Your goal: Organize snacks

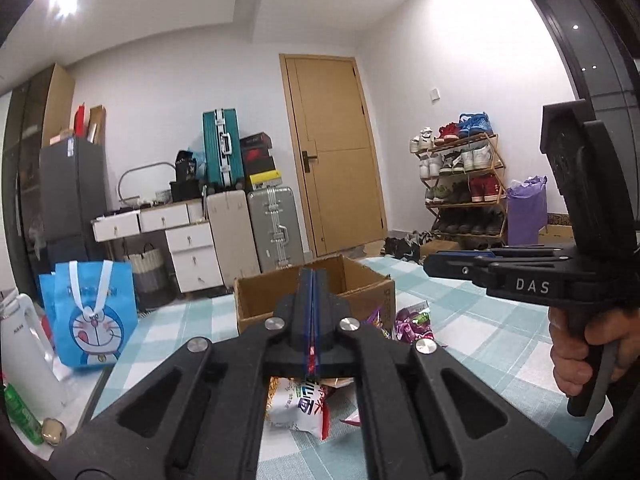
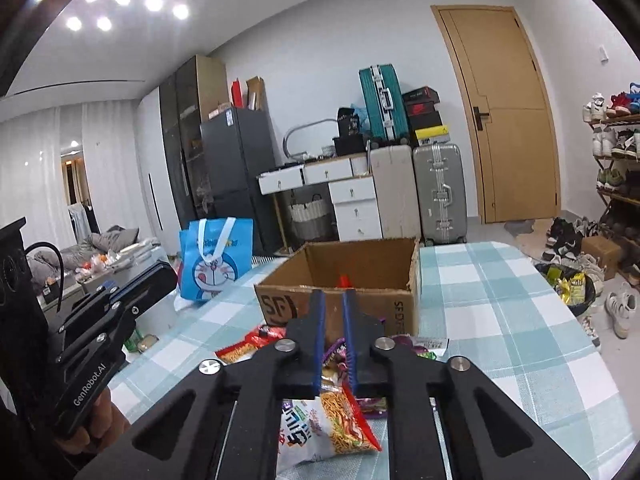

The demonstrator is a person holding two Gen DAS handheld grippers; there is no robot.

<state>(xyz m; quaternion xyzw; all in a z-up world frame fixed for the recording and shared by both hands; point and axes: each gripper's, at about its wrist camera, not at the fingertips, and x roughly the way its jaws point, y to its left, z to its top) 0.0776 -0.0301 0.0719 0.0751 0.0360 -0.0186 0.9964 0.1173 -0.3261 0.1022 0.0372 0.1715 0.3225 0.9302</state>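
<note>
An open cardboard box (image 2: 352,276) stands on the checked table; it also shows in the left wrist view (image 1: 360,280). Snack packets lie in front of it: a white and red noodle packet (image 2: 320,420), also seen below my left gripper (image 1: 300,404), purple packets (image 1: 412,322) and a red packet (image 2: 248,346). My left gripper (image 1: 311,276) is shut and empty, held above the snacks, pointing at the box. My right gripper (image 2: 333,300) is slightly open and empty, above the noodle packet. Something red (image 2: 344,281) shows inside the box.
A blue Doraemon bag (image 2: 216,260) stands at the table's left edge. A white kettle (image 1: 28,356) and green bottle (image 1: 20,412) are at the left. The checked tablecloth (image 2: 500,320) stretches right. A bin with wrappers (image 2: 568,284) stands on the floor beyond.
</note>
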